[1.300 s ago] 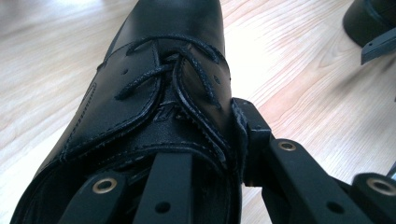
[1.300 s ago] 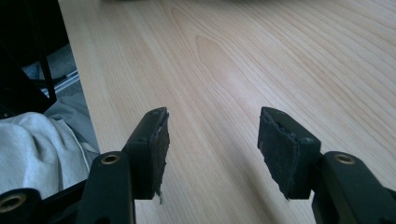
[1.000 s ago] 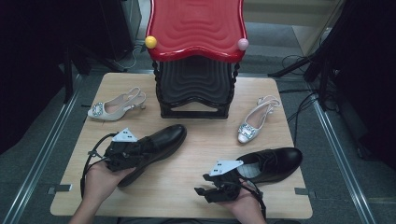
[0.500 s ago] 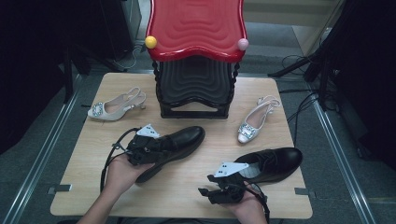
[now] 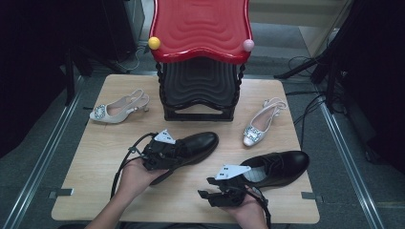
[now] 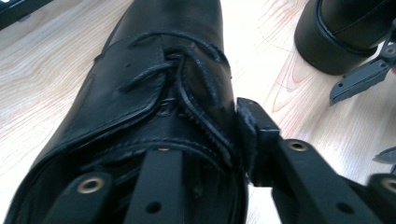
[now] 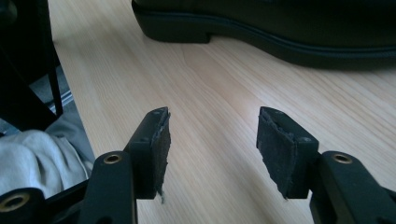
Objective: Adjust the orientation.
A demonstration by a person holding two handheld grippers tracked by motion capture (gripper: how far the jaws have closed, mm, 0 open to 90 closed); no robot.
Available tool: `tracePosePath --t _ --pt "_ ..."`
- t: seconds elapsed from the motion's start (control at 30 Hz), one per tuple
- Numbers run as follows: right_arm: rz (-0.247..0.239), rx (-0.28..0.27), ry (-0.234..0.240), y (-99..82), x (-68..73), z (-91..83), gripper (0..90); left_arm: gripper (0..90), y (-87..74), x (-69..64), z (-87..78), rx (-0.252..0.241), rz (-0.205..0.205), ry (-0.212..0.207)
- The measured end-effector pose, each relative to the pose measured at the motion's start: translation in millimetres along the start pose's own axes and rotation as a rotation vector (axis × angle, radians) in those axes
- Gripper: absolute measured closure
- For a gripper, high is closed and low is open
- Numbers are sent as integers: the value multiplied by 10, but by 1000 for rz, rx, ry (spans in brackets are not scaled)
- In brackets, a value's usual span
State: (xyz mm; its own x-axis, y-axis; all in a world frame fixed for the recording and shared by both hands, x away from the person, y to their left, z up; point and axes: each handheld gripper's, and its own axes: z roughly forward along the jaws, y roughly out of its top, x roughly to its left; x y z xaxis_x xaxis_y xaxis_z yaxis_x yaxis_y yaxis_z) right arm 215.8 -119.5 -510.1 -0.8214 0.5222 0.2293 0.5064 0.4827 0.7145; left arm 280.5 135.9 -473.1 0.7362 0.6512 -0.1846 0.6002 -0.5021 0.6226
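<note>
**shoe_nerd:** While the left claw (image 6: 201, 154) sits at the collar of the left-hand black shoe (image 5: 193, 145), is it actually holding it? One jaw is inside the opening, the other outside against the side wall.

**benchwatcher:** Looks more like letting go. Its jaws have just been opening, with the collar wall between them; the outer pad sits right beside the leather, and whether it's pressing is hard to tell. That shoe lies on the surface (image 5: 95, 143) in front of the red-topped stool (image 5: 200, 28), toe pointing right and away, heel toward the hand.

**shoe_nerd:** And the right claw (image 7: 212, 140)?

**benchwatcher:** Open, nothing in it. The second black shoe (image 5: 277, 164) lies just ahead of it, long axis running across its line, heel end nearer. The right hand's clearly closer to that one.
</note>
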Motion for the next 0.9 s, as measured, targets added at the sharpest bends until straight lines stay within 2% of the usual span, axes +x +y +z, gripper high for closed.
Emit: tracePosePath --t 0.07,0.23,0.3,0.37,0.4,0.43,0.5,0.63,0.7,0.83,0.9 --pt "-1 -5 0 21 15 35 445 651 -8 0 -40 1 6 8" --pt "5 -17 -3 119 48 145 426 586 -35 56 -234 -12 -4 -28" --pt "13 -17 -11 178 58 181 431 570 -36 77 -338 -16 6 -30" --pt "9 -23 -21 234 63 204 427 567 -35 86 -431 -18 22 -6" --pt "1 -29 -21 262 61 210 421 569 -41 90 -469 -31 28 9" --pt "2 -35 -16 291 56 216 415 562 -48 105 -516 -51 35 7" --pt "7 -44 -12 356 44 229 415 566 -50 149 -610 -76 23 -4" --pt "4 -35 -29 508 -10 281 429 600 -80 280 -764 -97 1 13" --pt "6 -35 -24 577 -43 317 422 618 -112 382 -818 -107 -31 12" --pt "12 -43 -35 706 -95 422 442 726 -216 595 -858 -115 -70 8" --pt "14 -49 -51 724 -97 456 470 773 -290 718 -838 -113 -99 -14"
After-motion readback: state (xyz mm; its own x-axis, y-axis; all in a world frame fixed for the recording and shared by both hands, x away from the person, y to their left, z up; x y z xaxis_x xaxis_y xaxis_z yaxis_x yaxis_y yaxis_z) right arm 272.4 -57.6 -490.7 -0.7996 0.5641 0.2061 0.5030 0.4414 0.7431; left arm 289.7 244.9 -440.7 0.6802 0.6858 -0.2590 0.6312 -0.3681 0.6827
